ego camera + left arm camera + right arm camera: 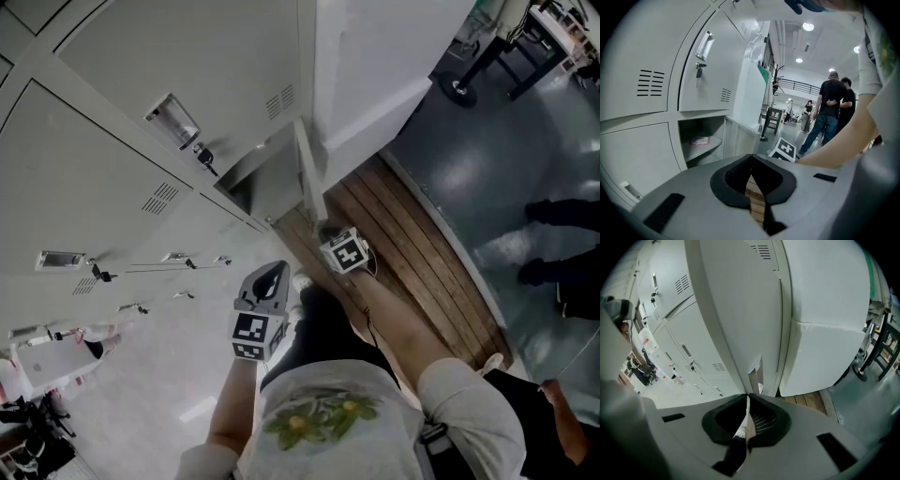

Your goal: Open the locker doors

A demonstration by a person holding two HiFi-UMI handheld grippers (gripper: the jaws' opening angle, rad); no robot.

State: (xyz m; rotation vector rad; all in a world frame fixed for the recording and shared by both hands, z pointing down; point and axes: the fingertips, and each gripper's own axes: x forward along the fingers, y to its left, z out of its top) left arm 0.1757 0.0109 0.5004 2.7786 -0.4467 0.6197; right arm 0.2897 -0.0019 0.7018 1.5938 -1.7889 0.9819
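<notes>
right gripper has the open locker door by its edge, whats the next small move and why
Probably open the right gripper and let go. Its jaws are shut on the edge of the locker door, which already stands swung out close to the white cabinet, with the compartment exposed. The other doors are closed.

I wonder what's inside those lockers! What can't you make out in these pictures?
- Open locker, left gripper view: a small flat thing lies on its shelf, too small to identify.
- Right gripper, right gripper view: shut at the open door's edge; its own body hides whether it pinches that edge.
- Other lockers, head view: they are shut, so their contents are hidden.
</notes>
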